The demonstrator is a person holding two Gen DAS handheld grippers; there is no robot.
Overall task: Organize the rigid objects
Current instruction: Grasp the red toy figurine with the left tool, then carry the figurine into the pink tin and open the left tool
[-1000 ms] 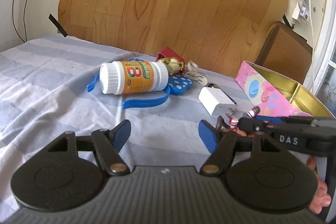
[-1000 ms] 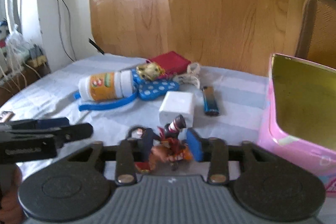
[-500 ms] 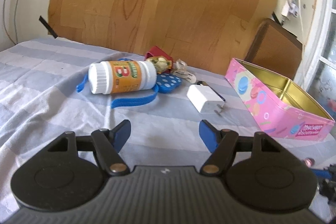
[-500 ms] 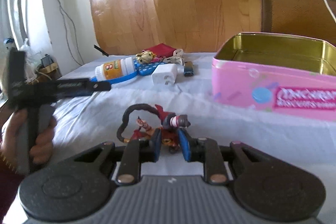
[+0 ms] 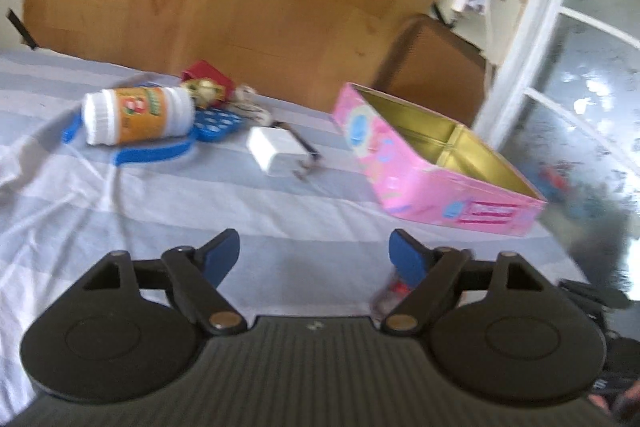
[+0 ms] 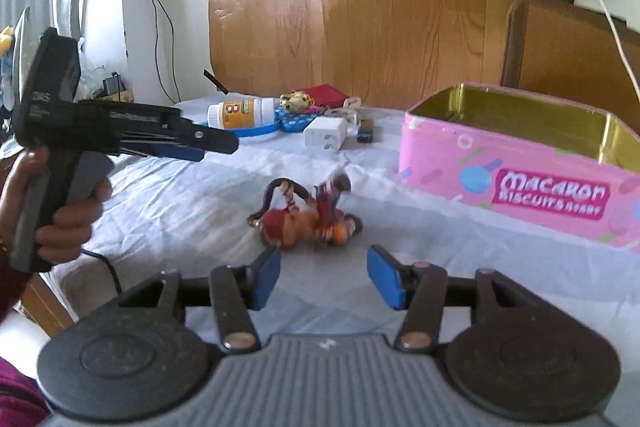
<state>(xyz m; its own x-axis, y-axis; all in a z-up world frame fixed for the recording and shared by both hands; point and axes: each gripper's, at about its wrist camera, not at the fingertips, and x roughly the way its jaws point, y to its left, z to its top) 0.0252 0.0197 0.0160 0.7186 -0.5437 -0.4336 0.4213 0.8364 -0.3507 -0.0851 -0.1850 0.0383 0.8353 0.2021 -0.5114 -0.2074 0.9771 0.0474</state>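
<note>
Lying loose on the striped sheet (image 6: pixel 192 203), the small figurine (image 6: pixel 308 219) is on its side just ahead of the right gripper (image 6: pixel 323 277), at 12 o'clock from its fingertips, touching neither blue pad. Half a second ago that gripper pinched the toy; its jaws have just been opening and now stand spread with nothing between them, so the toy is released onto the bed, not into the pink biscuit tin (image 6: pixel 516 183), which sits open at 2 o'clock from the toy, near but apart. In the left wrist view a red blur low at 5 o'clock, partly behind the left gripper's right finger, is probably the same toy; too smeared to be sure. Left gripper (image 5: pixel 315 257) has its jaws spread too, just widened further, empty, aimed over bare sheet. Beyond, at 11 o'clock from the toy: white charger (image 6: pixel 325 135), dark lighter (image 6: pixel 366 131), orange vitamin bottle (image 6: pixel 242 114) on a blue strap, with a red pouch behind them. Judgement: the drop reads as a regrasp or a handover, since the tin is empty and nothing is sorted yet. The toy's odd shape may roll under a new pinch.
</note>
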